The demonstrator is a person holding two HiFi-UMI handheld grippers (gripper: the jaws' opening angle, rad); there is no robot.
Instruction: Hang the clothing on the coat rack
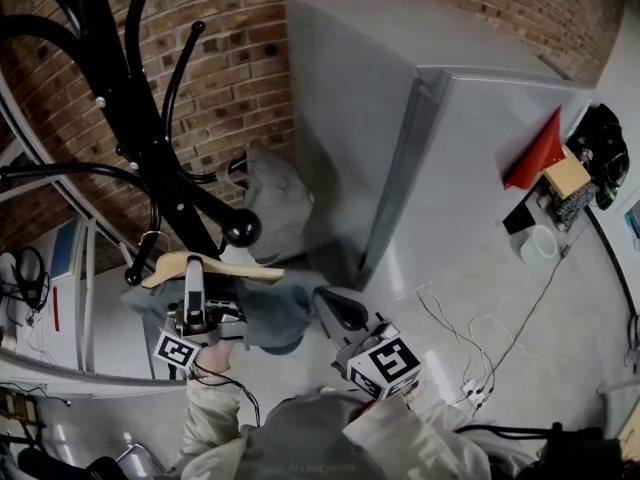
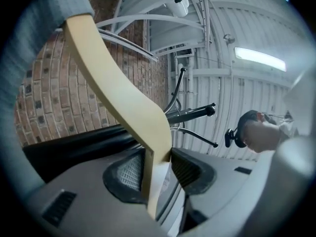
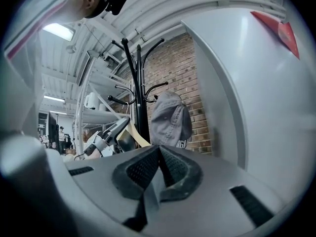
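Observation:
A black coat rack point(image 1: 130, 108) stands against the brick wall, with a grey cap point(image 1: 275, 203) on one of its arms. A wooden hanger point(image 1: 215, 265) with a grey garment point(image 1: 270, 308) draped over it sits by a low rack arm. Its metal hook point(image 1: 150, 240) is close to that arm; I cannot tell if it rests there. My left gripper point(image 1: 195, 268) has the hanger point(image 2: 118, 93) between its jaws, with a slim gap on one side. Lower right, my right gripper point(image 1: 335, 303) is shut and empty point(image 3: 159, 154), facing the rack point(image 3: 138, 93) and cap point(image 3: 170, 120).
A tall grey cabinet point(image 1: 450, 168) stands right of the rack. On the floor at right lie a red cone point(image 1: 540, 153), a white cup point(image 1: 540, 243), a small box and loose cables point(image 1: 480, 358). White shelving point(image 1: 70, 298) is at the left.

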